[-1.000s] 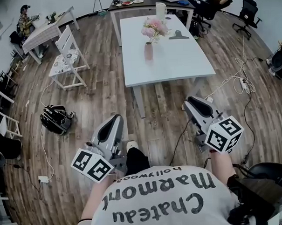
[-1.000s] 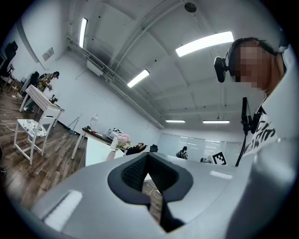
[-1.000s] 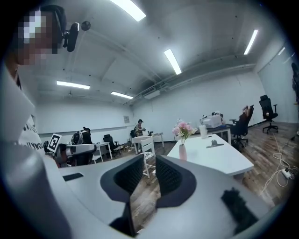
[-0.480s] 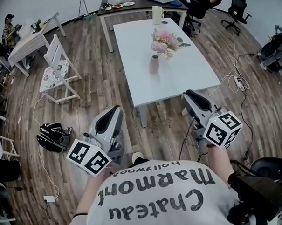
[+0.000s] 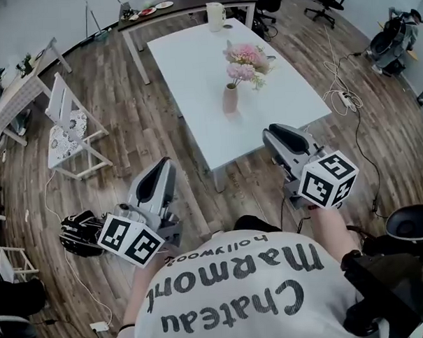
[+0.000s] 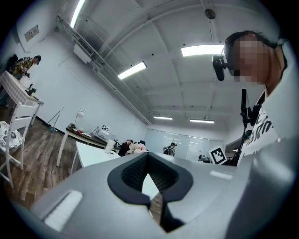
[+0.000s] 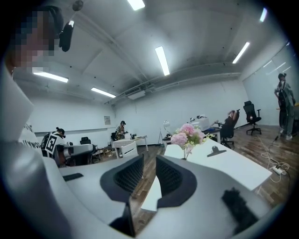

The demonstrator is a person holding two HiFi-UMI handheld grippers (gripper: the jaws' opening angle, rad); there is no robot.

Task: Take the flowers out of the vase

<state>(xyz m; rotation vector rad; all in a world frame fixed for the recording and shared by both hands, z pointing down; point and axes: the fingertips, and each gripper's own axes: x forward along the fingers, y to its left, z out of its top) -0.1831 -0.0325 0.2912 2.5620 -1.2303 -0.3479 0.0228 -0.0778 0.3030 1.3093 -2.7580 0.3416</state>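
Left gripper (image 5: pixel 159 168) and right gripper (image 5: pixel 271 134) both part-open, empty; flowers (image 5: pixel 246 61) in vase (image 5: pixel 229 101) ahead, well apart.

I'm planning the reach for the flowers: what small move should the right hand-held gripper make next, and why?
Probably ease the right hand-held gripper forward over the table edge toward the flowers. They stand in the vase mid-table, well beyond it, and its jaws stand apart with nothing between them.

Pink flowers (image 7: pixel 188 134) beyond empty right gripper (image 7: pixel 149 161)
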